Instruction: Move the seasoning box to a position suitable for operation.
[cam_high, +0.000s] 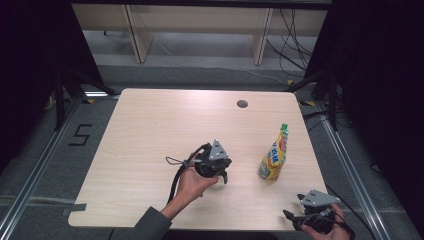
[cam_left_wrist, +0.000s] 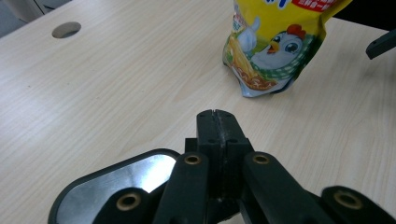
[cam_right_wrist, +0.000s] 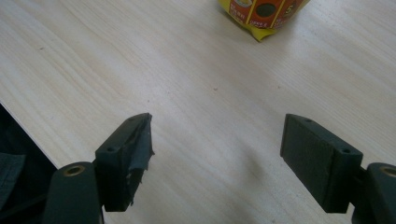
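Observation:
A yellow stand-up pouch (cam_high: 274, 156) with a green cap and a cartoon chicken stands upright on the right part of the wooden table (cam_high: 150, 130). My left gripper (cam_high: 223, 172) hovers mid-table, left of the pouch, its jaws pressed together with nothing between them. In the left gripper view the shut gripper (cam_left_wrist: 217, 116) points at the pouch (cam_left_wrist: 275, 44). My right gripper (cam_high: 295, 215) sits at the table's front right edge, below the pouch. In the right gripper view the gripper (cam_right_wrist: 217, 142) stands wide open over bare wood, and the pouch's bottom (cam_right_wrist: 261, 11) lies ahead of it.
A round cable hole (cam_high: 242, 104) is in the table's far side, also in the left gripper view as a cable hole (cam_left_wrist: 66, 29). Beyond the table stand wooden furniture legs and loose cables on the floor. Metal rails run along both sides.

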